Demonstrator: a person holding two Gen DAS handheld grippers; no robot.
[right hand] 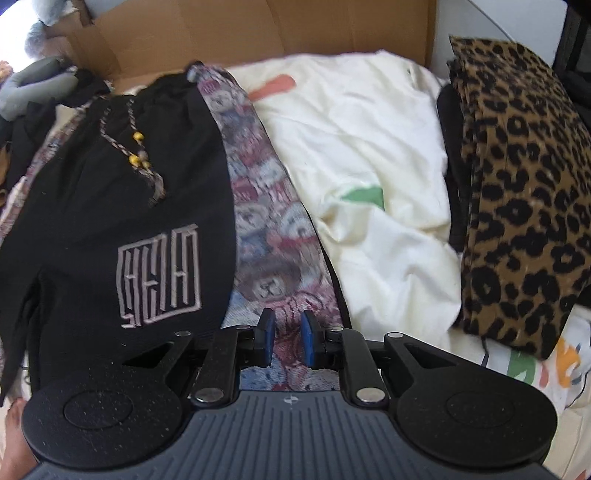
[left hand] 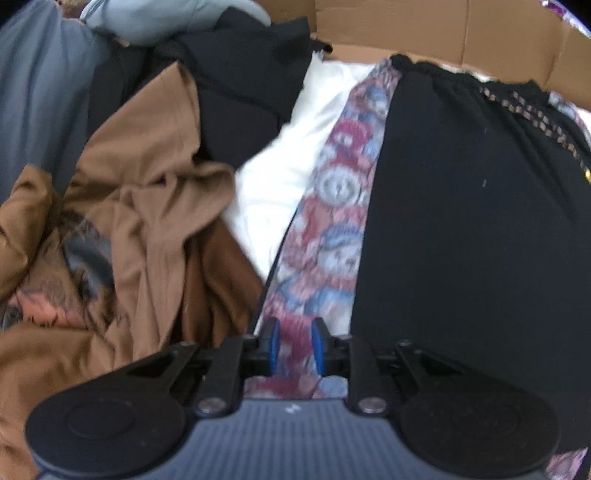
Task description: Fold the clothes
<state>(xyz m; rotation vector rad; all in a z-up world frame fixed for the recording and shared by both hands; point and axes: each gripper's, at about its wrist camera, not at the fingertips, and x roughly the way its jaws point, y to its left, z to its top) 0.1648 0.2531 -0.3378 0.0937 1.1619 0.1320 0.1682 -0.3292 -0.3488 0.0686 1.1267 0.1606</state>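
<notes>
Two grippers, seen from their own cameras, hang over a spread of clothes on a bear-patterned blanket (left hand: 334, 206). The left gripper (left hand: 294, 345) has its blue-padded fingers (left hand: 274, 345) a narrow gap apart with nothing between them, poised above the blanket's edge. Just to its right lies a pair of black trousers (left hand: 469, 221), laid out flat and running away from the camera, with a patterned drawstring (left hand: 532, 114) near the waistband at the far end. To the left sits a crumpled brown garment (left hand: 147, 229), with a white cloth (left hand: 280, 166) between it and the blanket; more dark and grey clothing is heaped behind, against a cardboard box (left hand: 443, 33). The right gripper (right hand: 288, 339) likewise has its fingers (right hand: 306, 341) narrowly parted and holding nothing, above the same blanket. In this view the trousers lie to the left, showing a pale embroidered logo (right hand: 160, 275) and yellow beads (right hand: 137, 147) on the drawstring. To the right is a cream garment (right hand: 369, 147) with orange and green print, and beyond it a folded leopard-print garment (right hand: 524, 184).
</notes>
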